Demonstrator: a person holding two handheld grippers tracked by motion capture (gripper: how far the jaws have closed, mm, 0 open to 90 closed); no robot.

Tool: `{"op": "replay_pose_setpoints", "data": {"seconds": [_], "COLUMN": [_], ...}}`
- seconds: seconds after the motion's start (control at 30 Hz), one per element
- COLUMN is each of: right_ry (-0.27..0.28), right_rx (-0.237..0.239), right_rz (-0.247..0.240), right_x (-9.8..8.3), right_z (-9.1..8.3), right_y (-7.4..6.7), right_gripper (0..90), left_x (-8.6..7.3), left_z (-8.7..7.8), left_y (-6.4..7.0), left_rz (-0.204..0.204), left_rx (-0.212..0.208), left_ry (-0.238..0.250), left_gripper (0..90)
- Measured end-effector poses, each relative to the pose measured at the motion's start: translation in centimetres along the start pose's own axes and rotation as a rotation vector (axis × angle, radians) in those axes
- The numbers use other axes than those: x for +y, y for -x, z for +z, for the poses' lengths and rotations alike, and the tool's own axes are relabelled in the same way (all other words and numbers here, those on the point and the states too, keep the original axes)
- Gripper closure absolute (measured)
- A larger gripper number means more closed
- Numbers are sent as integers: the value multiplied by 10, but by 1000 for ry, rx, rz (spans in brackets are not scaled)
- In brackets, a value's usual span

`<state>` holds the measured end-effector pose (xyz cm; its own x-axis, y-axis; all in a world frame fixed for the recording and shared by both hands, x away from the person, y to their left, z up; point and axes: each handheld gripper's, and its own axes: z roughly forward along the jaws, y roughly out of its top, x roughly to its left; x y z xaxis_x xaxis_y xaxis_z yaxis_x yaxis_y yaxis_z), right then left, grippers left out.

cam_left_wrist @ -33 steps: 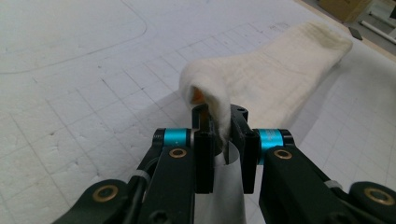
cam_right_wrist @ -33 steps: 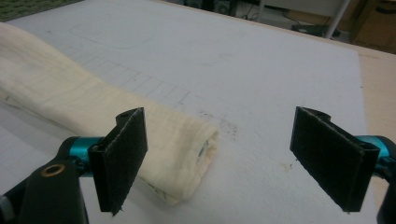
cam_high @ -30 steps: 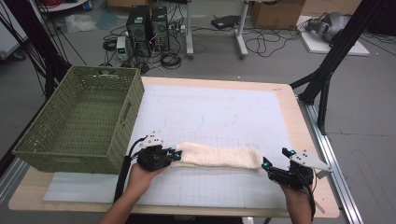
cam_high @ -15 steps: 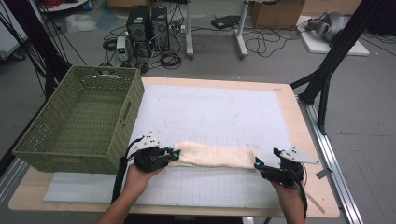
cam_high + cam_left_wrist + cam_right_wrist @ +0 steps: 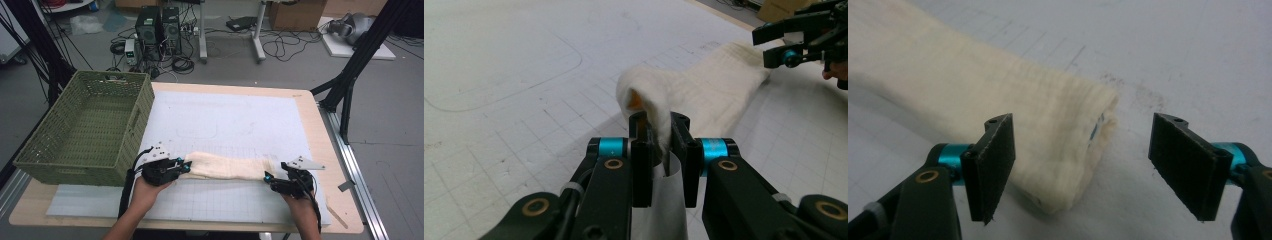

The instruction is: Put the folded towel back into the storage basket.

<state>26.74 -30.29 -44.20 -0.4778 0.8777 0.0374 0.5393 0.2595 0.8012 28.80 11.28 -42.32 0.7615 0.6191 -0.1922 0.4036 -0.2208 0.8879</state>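
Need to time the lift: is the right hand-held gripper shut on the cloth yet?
Open. The right hand-held gripper has its jaws spread wide either side of the cream cloth's end, neither pad touching it.

Both forearms come in from the near edge, a hand behind each tool. The left tool (image 5: 186, 165) points right, its jaws clamped on cloth (image 5: 704, 95). The right tool (image 5: 268, 176) points left, low over the bench, its jaws spread wide apart around nothing.
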Motion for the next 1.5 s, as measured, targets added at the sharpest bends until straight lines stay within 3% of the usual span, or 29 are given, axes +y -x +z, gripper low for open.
{"op": "replay_pose_setpoints", "data": {"seconds": [0.1,0.23,0.27,0.3,0.37,0.47,0.73,0.97,1.07,1.27,1.5], "right_ry": [-81,-79,-76,-76,-77,-78,-65,44,84,116,210], "right_rx": [13,52,79,79,120,154,159,175,185,194,197], "right_rz": [-7,32,35,35,45,66,34,-4,-22,-52,-106], "right_x": [-3,-4,-4,-4,-4,-4,-2,4,6,11,22], "right_z": [7,6,6,6,6,6,3,-9,-12,-15,-24], "right_y": [-1,2,1,1,1,2,1,1,0,-3,-10], "right_gripper": [349,455,561,561,676,766,789,790,793,797,802], "left_x": [0,-1,-1,-1,-2,-2,-3,-2,-1,1,0], "left_z": [0,-1,-1,-1,-1,-1,-6,-15,-21,-33,-49], "left_y": [0,1,1,1,1,1,1,3,5,8,8], "left_rz": [5,8,12,12,13,13,19,41,71,106,130], "left_rx": [0,2,1,1,4,3,4,11,15,9,10], "left_ry": [-3,-2,-4,-4,-5,-7,4,38,66,108,138], "left_gripper": [809,809,810,810,810,811,811,811,811,812,812]}}
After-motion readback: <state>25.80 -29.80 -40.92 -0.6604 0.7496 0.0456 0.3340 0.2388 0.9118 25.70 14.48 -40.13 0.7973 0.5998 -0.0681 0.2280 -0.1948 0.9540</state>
